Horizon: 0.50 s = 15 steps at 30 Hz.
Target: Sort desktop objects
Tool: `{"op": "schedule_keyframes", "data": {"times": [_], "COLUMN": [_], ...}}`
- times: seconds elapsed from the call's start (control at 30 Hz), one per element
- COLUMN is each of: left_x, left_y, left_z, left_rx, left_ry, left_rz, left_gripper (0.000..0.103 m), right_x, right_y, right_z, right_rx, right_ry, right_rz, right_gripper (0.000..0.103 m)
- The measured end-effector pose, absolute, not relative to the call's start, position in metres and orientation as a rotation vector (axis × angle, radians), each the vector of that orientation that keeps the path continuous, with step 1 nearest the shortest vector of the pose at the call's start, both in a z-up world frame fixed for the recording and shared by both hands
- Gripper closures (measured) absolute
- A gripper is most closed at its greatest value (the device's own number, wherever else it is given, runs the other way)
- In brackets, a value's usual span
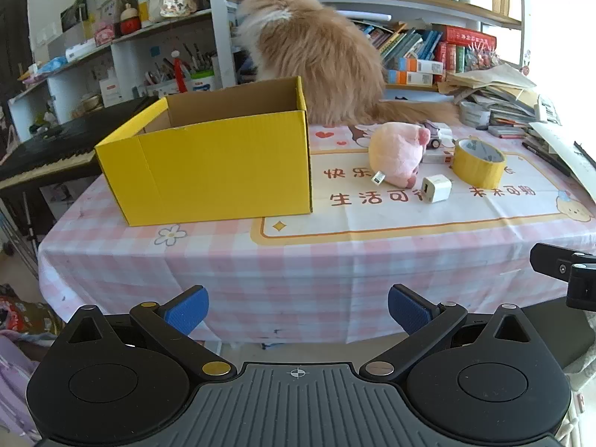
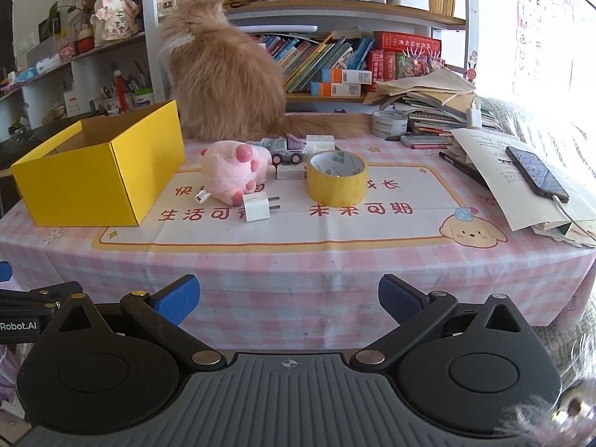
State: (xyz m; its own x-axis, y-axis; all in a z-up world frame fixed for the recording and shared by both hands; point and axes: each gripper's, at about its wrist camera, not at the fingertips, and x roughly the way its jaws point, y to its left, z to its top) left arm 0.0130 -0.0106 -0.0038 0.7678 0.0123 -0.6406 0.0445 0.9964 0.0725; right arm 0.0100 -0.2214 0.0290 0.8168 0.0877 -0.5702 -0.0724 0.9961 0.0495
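Note:
An open yellow cardboard box (image 1: 208,164) (image 2: 100,171) stands on the left of the table. To its right lie a pink plush pig (image 1: 398,152) (image 2: 236,171), a white charger plug (image 1: 436,188) (image 2: 256,206), a yellow tape roll (image 1: 478,164) (image 2: 337,178), a small toy truck (image 2: 285,149) and a small white box (image 2: 292,171). My left gripper (image 1: 298,311) is open and empty in front of the table's near edge. My right gripper (image 2: 288,301) is open and empty, also short of the table.
A fluffy orange cat (image 1: 316,48) (image 2: 223,78) sits at the back of the table, facing away. Stacked papers and books (image 2: 428,97), pens, a grey tape roll (image 2: 389,123) and a phone (image 2: 536,173) on papers fill the right side. Shelves stand behind. A keyboard (image 1: 48,152) lies to the left.

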Motion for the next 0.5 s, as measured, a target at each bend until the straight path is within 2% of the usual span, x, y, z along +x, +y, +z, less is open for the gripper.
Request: {"op": "schedule_keyframes", "data": {"times": [0.5], "left_x": [0.0223], "left_y": [-0.0098], "left_z": [-0.0093], "left_rx": [0.083], "left_ry": [0.721], "left_rz": [-0.051], "left_gripper": [0.0], "right_x": [0.0191], "right_y": [-0.2236], "right_z": [0.0213], "right_rx": [0.054], "right_ry": [0.646], "right_rz": [0.07], "right_gripper": [0.0]}}
